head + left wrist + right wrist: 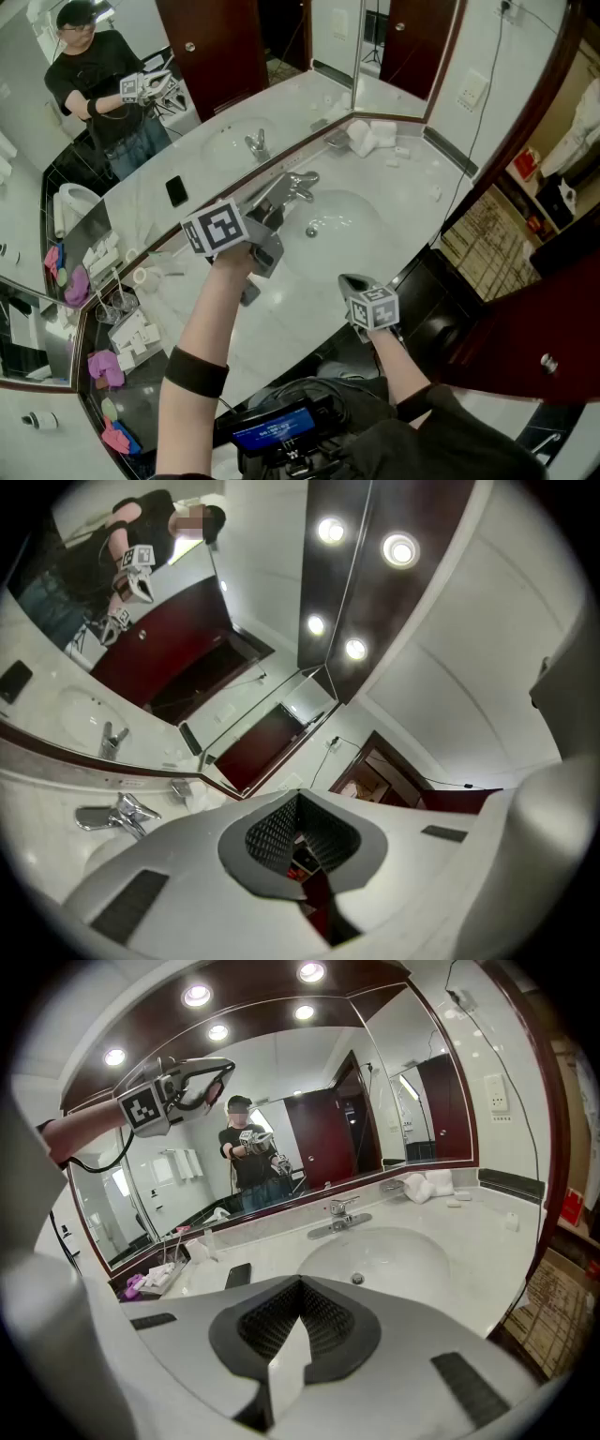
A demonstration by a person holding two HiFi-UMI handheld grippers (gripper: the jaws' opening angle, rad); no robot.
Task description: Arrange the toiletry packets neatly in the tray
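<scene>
Toiletry packets (131, 330) sit jumbled in the tray (120, 317) at 9 o'clock on the tabletop (291, 319), so tidying looks not started. Left gripper (305, 841) and right gripper (300, 1321) have jaws pressed together, holding nothing.

Left gripper (302, 841) and right gripper (298, 1321) look identical: pale grey shells, black ribbed pads (267, 1321), and each has a white cube (216, 228) with black square markers. There's a black wristband (196, 371) on the left forearm and a black sleeve (417, 401) on the right. The mirror shows a black tee (94, 66) and a dark cap (73, 12). At the chest there's a black box with a blue screen (274, 429) — cables (281, 389) looped above it.
</scene>
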